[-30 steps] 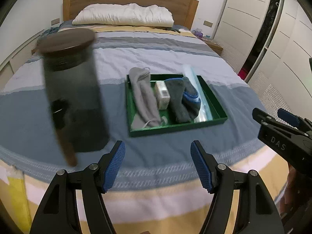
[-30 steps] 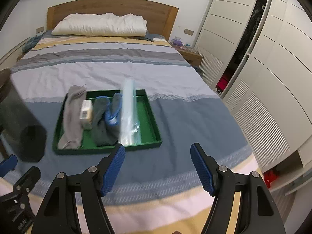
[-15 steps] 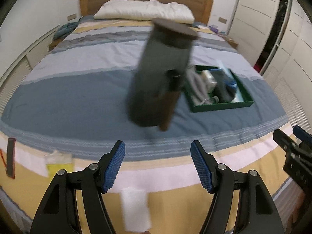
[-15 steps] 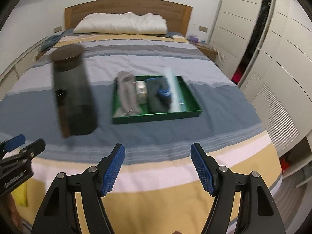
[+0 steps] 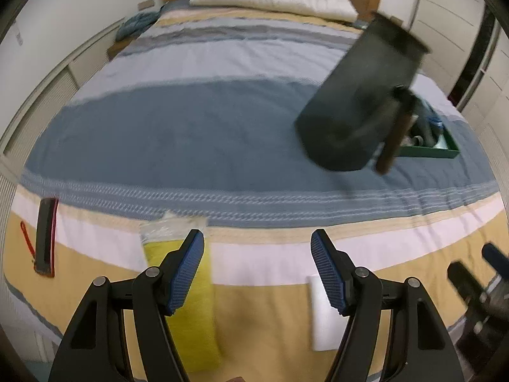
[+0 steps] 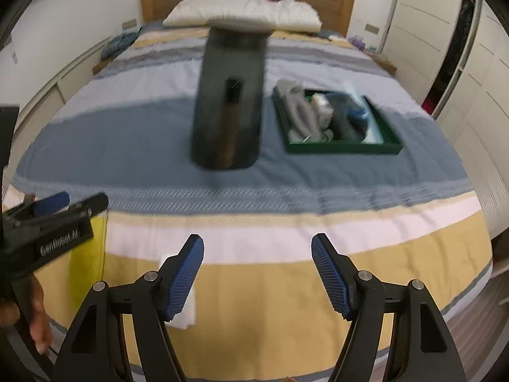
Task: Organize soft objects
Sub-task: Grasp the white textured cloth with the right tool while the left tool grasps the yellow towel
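**Ana:** Both claws hang over the near end of the bed with nothing in them. The left gripper [image 5: 257,270] has its blue-padded fingers spread apart over bare bedspread, and the right gripper [image 6: 257,273] stands the same way, wide and empty.

**Ben:** So what is there to pick up?

**Ana:** Two soft things on the yellow band of the striped bedspread [image 5: 197,133]. A long yellow-green folded cloth in a clear wrapper [image 5: 187,299] lies under the left finger of the left gripper, its long axis running away from the foot of the bed. A small white folded cloth [image 5: 321,318] lies just beside the right finger of that same gripper.

**Ben:** And where would they go?

**Ana:** I judge into the shallow green rectangular tray [image 6: 337,149], further up the bed on the blue band, to the right of a tall dark cylindrical canister with a wooden lid [image 6: 229,105]. It already holds grey and dark socks and a small pale packet.

**Ben:** Which hand is nearer?

**Ana:** In the right wrist view the white cloth sits under that gripper's left finger, so either could take it. The yellow cloth is clearly the left's; the fingers would probably close across its short width.
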A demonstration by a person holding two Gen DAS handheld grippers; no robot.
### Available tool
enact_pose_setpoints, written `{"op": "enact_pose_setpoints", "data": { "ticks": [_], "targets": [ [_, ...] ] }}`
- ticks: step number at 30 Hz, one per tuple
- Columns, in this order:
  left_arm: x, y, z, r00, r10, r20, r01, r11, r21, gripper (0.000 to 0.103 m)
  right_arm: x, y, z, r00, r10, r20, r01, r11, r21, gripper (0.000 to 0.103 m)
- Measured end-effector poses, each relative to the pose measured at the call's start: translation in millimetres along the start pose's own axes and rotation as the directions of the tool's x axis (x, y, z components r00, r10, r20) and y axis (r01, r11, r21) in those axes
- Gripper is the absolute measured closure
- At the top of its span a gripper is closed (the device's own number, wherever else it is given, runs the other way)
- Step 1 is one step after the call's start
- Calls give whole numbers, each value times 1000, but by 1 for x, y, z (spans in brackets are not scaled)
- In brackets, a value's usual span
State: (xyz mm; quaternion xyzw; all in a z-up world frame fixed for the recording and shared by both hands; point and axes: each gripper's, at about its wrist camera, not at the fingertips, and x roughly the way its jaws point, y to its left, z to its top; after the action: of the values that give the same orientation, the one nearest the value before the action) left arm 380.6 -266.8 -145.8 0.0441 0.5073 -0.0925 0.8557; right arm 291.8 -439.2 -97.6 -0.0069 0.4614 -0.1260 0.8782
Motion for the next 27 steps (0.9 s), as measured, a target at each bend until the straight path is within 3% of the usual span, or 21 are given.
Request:
{"op": "enact_pose_setpoints", "data": {
  "ticks": [12, 19, 27],
  "targets": [
    [47, 68, -34, 995, 54, -87, -61, 995, -80, 39, 60, 59, -29, 989, 91, -120, -90, 996, 16, 32],
    [69, 80, -49, 990, 22, -139, -37, 993, -110, 35, 99, 77, -38, 982, 99, -163, -99, 995, 5, 32],
    [91, 86, -61, 982, 32, -187, -56, 990, -128, 35, 142, 84, -50, 975, 77, -207, -79, 997, 0, 32]
  ]
}}
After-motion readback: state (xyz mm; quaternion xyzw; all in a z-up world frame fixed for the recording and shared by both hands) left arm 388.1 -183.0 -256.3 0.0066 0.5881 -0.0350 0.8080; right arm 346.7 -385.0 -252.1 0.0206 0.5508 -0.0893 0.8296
